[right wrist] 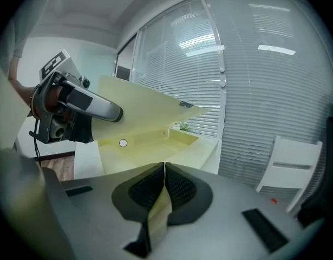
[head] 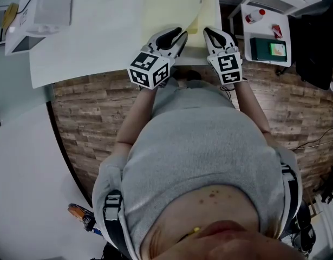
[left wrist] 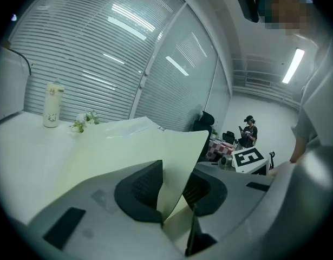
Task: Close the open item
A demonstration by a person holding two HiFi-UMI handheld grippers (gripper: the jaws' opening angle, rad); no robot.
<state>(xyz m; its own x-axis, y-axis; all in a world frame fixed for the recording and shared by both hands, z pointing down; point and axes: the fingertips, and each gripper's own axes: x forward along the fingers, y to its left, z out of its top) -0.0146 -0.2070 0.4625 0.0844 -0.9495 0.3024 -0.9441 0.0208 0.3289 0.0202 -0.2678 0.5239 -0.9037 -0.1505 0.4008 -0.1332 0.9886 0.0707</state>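
A pale yellow plastic folder (head: 171, 10) lies open on the white table (head: 101, 42). Its cover (left wrist: 134, 150) stands lifted and runs between the jaws of my left gripper (left wrist: 174, 186). Those jaws are slightly apart, and the pads (left wrist: 144, 188) do not pinch the sheet. In the right gripper view the left gripper (right wrist: 74, 110) sits under the raised cover (right wrist: 150, 102), above the lower sheet (right wrist: 150, 145) with its white snap button (right wrist: 123, 143). My right gripper (right wrist: 164, 169) is shut on the lower sheet's near edge. In the head view both the left gripper (head: 174, 34) and the right gripper (head: 212, 32) are at the table's near edge.
A white bottle (left wrist: 52, 104) and small flowers (left wrist: 85, 121) stand far back on the table. A white device (head: 41, 10) sits at its left end. To the right is a white side stand (head: 285, 23) with a small bottle (head: 255, 15) and a green book (head: 269, 49). A white chair (right wrist: 291, 161) is nearby.
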